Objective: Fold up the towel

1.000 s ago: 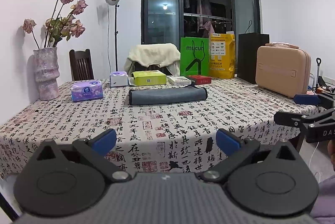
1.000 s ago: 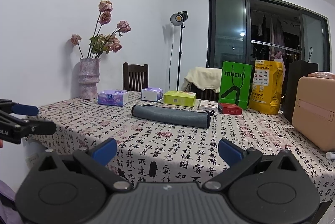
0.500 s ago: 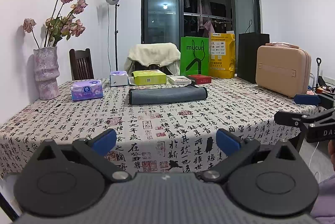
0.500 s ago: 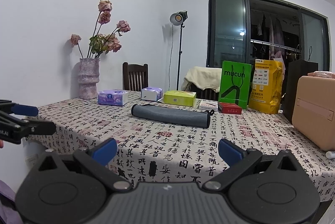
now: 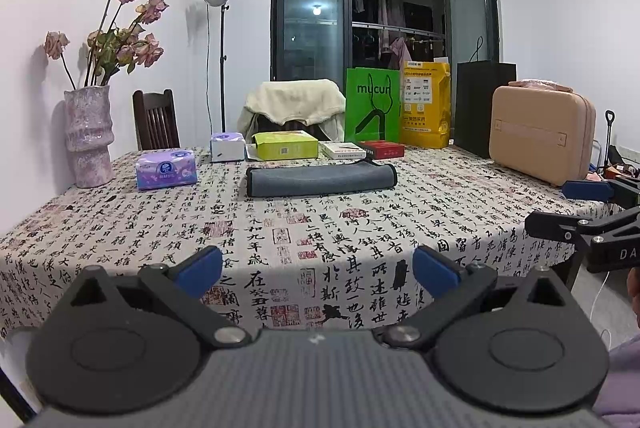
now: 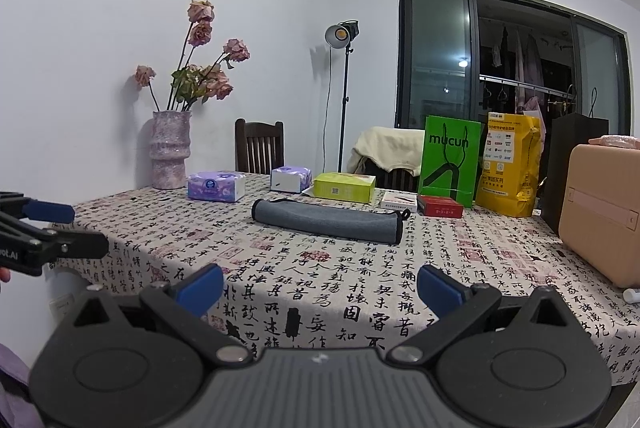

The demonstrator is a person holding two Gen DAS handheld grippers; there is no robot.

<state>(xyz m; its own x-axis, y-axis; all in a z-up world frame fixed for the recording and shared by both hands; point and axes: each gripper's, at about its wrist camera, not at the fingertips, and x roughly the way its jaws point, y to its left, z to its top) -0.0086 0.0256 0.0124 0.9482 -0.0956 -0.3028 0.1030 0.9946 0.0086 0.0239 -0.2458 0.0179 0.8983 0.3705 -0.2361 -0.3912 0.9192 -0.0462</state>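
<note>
A grey towel (image 5: 320, 180), folded into a long narrow strip, lies across the far middle of the table; it also shows in the right wrist view (image 6: 326, 221). My left gripper (image 5: 317, 270) is open and empty, held at the table's near edge, well short of the towel. My right gripper (image 6: 320, 287) is open and empty, also at the near edge. Each gripper shows at the edge of the other's view: the right gripper (image 5: 568, 208) and the left gripper (image 6: 60, 228).
The table wears a cloth printed with calligraphy (image 5: 304, 240). A vase of dried roses (image 5: 88, 136), tissue packs (image 5: 166, 169), boxes (image 5: 286, 145), green (image 5: 373, 104) and yellow bags and a beige case (image 5: 540, 134) line the far and right sides.
</note>
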